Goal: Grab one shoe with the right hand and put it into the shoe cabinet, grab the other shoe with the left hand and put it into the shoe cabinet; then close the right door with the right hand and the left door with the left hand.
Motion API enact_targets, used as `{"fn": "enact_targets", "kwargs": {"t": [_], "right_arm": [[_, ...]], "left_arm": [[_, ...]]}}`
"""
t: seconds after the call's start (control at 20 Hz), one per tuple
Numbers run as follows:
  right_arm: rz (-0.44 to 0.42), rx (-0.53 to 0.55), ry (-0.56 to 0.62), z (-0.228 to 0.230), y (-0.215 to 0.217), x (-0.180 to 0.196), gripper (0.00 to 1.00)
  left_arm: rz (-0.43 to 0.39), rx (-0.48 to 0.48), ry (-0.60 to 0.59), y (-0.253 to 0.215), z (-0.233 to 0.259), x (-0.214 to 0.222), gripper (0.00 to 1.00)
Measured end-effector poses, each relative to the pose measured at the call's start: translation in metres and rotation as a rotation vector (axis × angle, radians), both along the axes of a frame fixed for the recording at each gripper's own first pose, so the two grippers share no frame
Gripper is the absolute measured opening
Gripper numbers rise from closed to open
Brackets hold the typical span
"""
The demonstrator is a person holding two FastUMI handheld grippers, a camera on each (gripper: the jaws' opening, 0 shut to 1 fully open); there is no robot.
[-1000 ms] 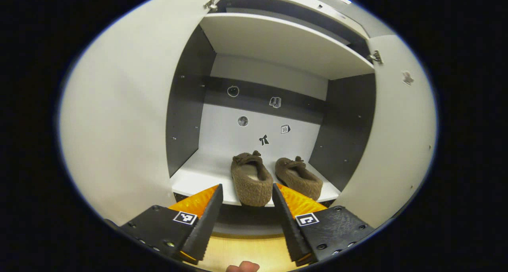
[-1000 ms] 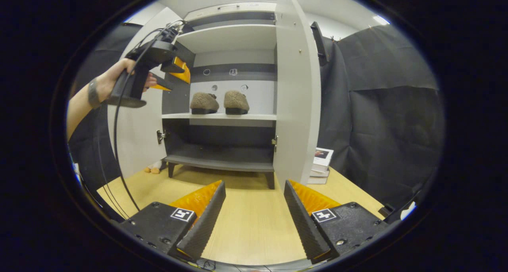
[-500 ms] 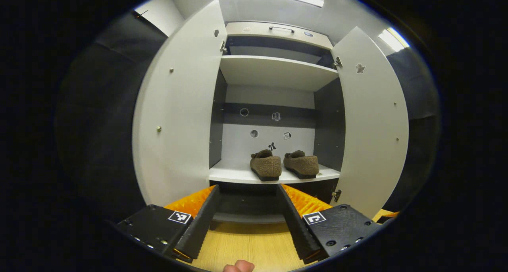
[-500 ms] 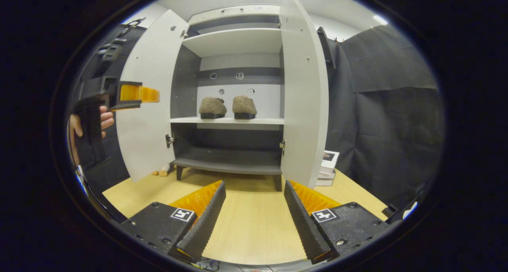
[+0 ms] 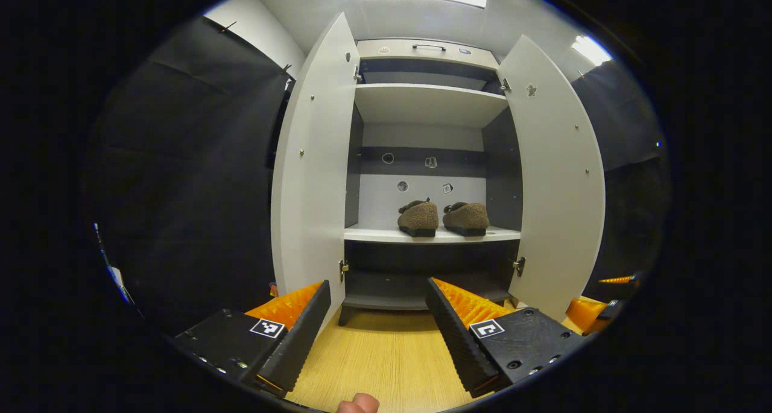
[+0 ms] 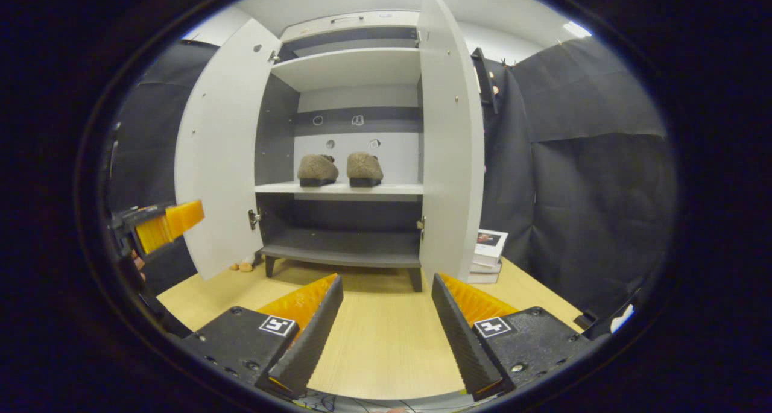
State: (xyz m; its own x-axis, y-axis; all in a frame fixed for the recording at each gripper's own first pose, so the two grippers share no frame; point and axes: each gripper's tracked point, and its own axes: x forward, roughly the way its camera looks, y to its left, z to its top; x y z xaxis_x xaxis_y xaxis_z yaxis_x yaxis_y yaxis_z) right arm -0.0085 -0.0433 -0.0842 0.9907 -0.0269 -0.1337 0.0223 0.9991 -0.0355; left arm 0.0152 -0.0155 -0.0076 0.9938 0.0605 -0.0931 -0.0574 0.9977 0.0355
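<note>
Shoes [image 5: 443, 217], two brown fuzzy slippers, sit paired on the white two-door cabinet's [image 5: 431, 102] middle shelf; your left gripper [image 5: 379, 322] and right gripper [image 6: 386, 328] hang back, spread and empty, leaving room for both white doors [image 6: 449, 129] to swing shut.

In the left gripper view the right claw [image 5: 594, 307] is cut off at the picture's lower right edge, so how its jaws stand cannot be told. In the right gripper view the left claw [image 6: 160, 223] sits half out of the picture at the left edge, with the hand [image 6: 137, 262] that holds it mostly hidden in the dark. The small stickers [image 5: 422, 173] on the cabinet's back wall are too small to make out. A stack of books [image 6: 487, 256] is partly hidden behind the right door [image 6: 449, 135]. Small things [image 6: 241, 267] on the table behind the left door [image 6: 220, 154] are too tiny to tell.
</note>
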Motion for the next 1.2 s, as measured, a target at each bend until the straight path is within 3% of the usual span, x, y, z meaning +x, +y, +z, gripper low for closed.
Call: {"fn": "enact_targets", "kwargs": {"t": [0.2,0.5,0.65,0.95,1.2], "right_arm": [[-0.029,0.034,-0.086,0.053,-0.039,-0.001,0.95],[-0.179,-0.027,-0.262,0.176,-0.137,0.022,0.94],[-0.269,-0.06,-0.294,0.222,-0.179,0.042,0.93],[-0.194,-0.103,-0.272,0.254,-0.182,0.1,0.95],[-0.168,-0.054,-0.27,0.256,-0.173,0.111,0.88]], "left_arm": [[-0.008,-0.065,0.012,-0.01,-0.004,-0.014,0.95],[-0.032,-0.044,0.013,-0.014,-0.004,-0.019,0.96],[-0.03,-0.037,0.016,-0.015,-0.006,-0.02,0.95],[-0.045,-0.026,0.022,-0.018,-0.005,-0.021,0.95],[-0.043,-0.026,0.035,-0.017,-0.007,-0.02,0.95]]}}
